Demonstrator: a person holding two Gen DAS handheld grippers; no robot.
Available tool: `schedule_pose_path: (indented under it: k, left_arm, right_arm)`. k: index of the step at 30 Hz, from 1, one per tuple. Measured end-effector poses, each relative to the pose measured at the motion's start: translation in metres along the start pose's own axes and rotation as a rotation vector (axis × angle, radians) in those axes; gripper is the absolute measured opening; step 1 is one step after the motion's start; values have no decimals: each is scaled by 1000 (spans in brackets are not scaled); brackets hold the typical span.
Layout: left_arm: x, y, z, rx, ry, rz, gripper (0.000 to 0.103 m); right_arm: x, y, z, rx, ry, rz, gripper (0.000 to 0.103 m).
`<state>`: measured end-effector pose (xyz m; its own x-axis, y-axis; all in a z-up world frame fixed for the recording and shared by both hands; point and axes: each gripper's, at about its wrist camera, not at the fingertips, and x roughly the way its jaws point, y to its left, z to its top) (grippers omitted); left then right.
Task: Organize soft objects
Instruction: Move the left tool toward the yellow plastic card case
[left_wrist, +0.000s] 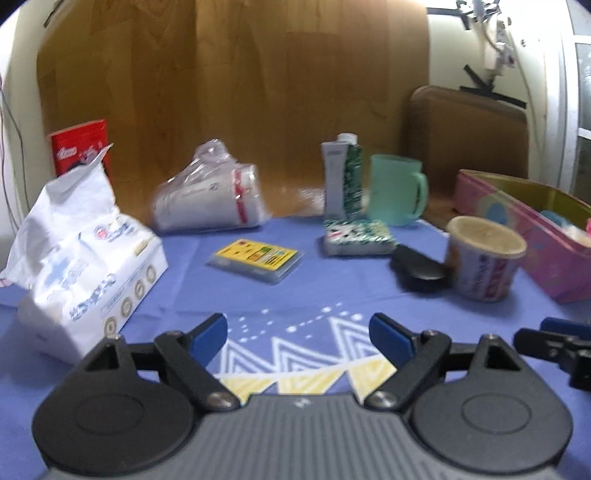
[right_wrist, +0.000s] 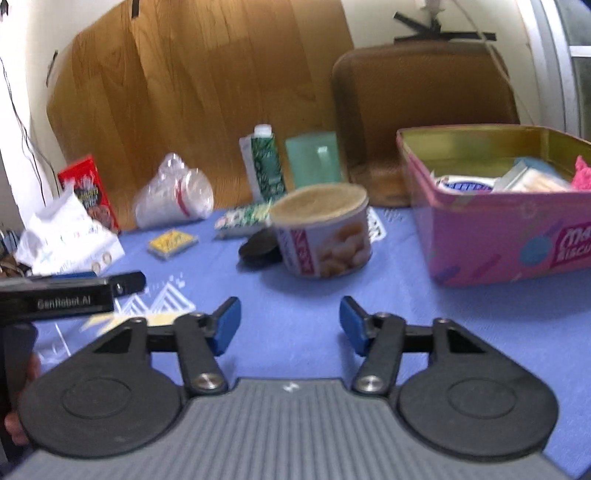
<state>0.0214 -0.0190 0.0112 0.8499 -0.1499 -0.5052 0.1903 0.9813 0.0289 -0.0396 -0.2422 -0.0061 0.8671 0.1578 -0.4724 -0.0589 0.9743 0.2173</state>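
Tissue pack (left_wrist: 85, 266): on blue tablecloth (left_wrist: 295, 295), far left, top torn open. Small green-patterned tissue packet (left_wrist: 356, 236): centre, before milk carton (left_wrist: 341, 173). Pink biscuit tin (right_wrist: 495, 229): right. Left gripper (left_wrist: 297, 334), right gripper (right_wrist: 290, 326): jaws apart, nothing between.

We see both views smeared by blur, so the print on the tissue pack (left_wrist: 92, 266) and the yellow card box (left_wrist: 255, 258) cannot be read. The pink tin (right_wrist: 491, 236) runs off the right edge, its label cut short, and its wall hides most of what lies inside. The round can (right_wrist: 325, 236) covers part of the black lid (right_wrist: 258, 247). The other gripper (right_wrist: 74, 291) is cut off at the left edge.
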Motion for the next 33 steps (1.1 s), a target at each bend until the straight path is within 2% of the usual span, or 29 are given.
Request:
schedule_pose_path:
  k: [3,11,15,19,22,24,27,28,29,30,32,33]
  left_arm:
    - [10,4,-5,-11,43,-19,83]
    - [13,3,-6,-12,63,-34,85]
    - [11,11,-6,-44,66,-63,87]
    - [-15,42,-18,3,29,-96,89]
    - [-57,93,-41,49,13,-89,91]
    - [-85,130,-57,83,26,-18,96]
    - [-121,185,-84,129,66,179,96]
    - [-128,202,-88,90,84,230,96]
    - [-135,220,-89,6,99,262,94]
    - [-139,232,-88,-84,97,259,94]
    - [-142,244,-82,-242,47,181,94]
    - [-139,242,-77,-282,19,148,94]
  right_arm:
    - [3,1,0,-14,11,-6,52]
    - [7,7,-2,-47,40,-9,52]
    - [8,12,-3,-76,49,-18,53]
    - [8,15,-4,-98,53,-16,53]
    - [8,18,-5,-130,60,0,53]
    - [7,23,-6,-173,68,21,53]
    - [6,34,-9,-260,84,63,53]
    - [5,38,-9,-289,88,82,52]
    - [6,42,-8,-311,92,101,52]
    - [7,47,-5,-335,96,121,52]
    - [14,58,5,-370,96,138,52]
    - [19,63,12,-373,95,140,52]
